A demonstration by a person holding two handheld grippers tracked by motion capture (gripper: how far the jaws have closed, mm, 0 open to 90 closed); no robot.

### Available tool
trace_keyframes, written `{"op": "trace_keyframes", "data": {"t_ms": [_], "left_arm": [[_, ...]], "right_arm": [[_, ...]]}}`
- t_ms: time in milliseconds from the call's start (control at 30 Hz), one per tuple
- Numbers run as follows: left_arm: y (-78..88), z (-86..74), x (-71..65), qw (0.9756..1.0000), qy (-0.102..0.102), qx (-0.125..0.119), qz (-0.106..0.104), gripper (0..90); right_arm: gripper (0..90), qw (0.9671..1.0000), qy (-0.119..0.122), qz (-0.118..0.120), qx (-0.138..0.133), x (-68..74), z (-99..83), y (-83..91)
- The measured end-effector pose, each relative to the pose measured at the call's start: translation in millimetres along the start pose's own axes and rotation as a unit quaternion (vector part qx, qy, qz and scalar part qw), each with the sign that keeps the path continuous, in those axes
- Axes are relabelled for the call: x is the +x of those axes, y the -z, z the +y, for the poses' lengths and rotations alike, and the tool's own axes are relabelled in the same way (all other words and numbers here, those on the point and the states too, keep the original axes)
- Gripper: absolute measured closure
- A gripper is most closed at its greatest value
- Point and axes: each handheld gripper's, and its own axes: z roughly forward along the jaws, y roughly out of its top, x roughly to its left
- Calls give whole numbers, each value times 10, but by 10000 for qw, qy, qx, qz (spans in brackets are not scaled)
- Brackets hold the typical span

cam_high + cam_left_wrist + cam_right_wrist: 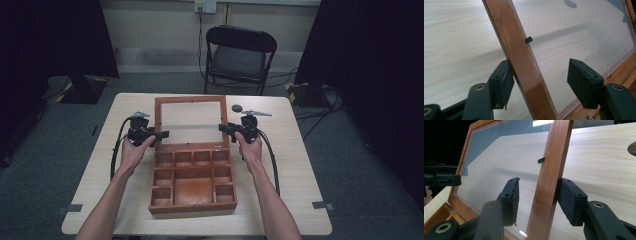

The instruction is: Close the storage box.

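Wooden box point(192, 182) mid-table, glass lid point(191, 121) raised. Left gripper point(161, 134) level, pointing inward, straddles lid's left rail: one pad touching, other off it. Right gripper point(223, 128) level, pointing inward, jaws nearly together on right rail, forearms angled in

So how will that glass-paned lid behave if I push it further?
The lid looks stiff, its wooden frame likely swinging as one piece on its hinges. The clear pane seems fragile. The right gripper straddles a smooth rail, so it may slip.
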Motion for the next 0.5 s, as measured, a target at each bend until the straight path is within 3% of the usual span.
{"op": "trace_keyframes", "data": {"t_ms": [233, 500], "left_arm": [[36, 6, 21, 9998, -16, -71, -171, 416], [42, 18, 5, 9998, -68, -65, -151, 413]], "right_arm": [[523, 9998, 85, 136, -70, 15, 22, 65], [527, 9998, 120, 150, -59, 18, 28, 74]]}}
